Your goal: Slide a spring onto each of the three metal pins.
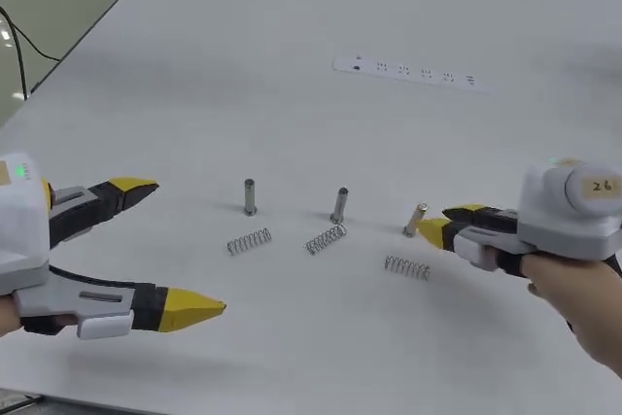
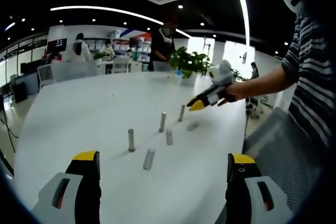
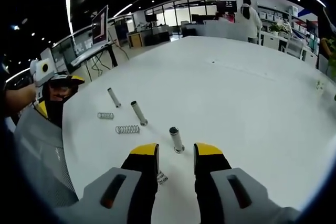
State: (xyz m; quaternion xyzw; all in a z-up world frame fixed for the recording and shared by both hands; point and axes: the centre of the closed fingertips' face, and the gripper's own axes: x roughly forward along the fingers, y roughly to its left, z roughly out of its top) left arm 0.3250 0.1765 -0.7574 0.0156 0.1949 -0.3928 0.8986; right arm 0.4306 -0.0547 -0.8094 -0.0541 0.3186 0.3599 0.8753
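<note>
Right now none of the three small coiled steel springs is on a pin. Each lies flat on the white bench (image 1: 292,36), on the near-edge side of its own short grey metal pin. The pins stand on end in a row across the bench: the left pin (image 1: 250,196), the middle pin (image 1: 339,205) and the right pin (image 1: 416,219). The left spring (image 1: 249,241), the middle spring (image 1: 326,238) and the right spring (image 1: 406,267) lie near them but apart. A long white power strip (image 1: 408,70) lies well off toward the far edge.

My right gripper (image 1: 445,223) has its jaws drawn narrow with nothing between them. In my right gripper view the right pin (image 3: 176,139) stands just ahead of the gap, and the right spring (image 3: 161,177) peeks out beneath the jaws. Whether a tip touches the pin I cannot tell. My left gripper (image 1: 175,246) hangs toward the left edge, jaws spread wide and empty, well apart from the left pin.

I judge this to be the very start, with the right-hand pair first. The next move calls for dropping back to that spring and pinching it lightly across its coils so it is not crushed. Then I would lift it, turn an open end down and line its bore up over the pin's top.
</note>
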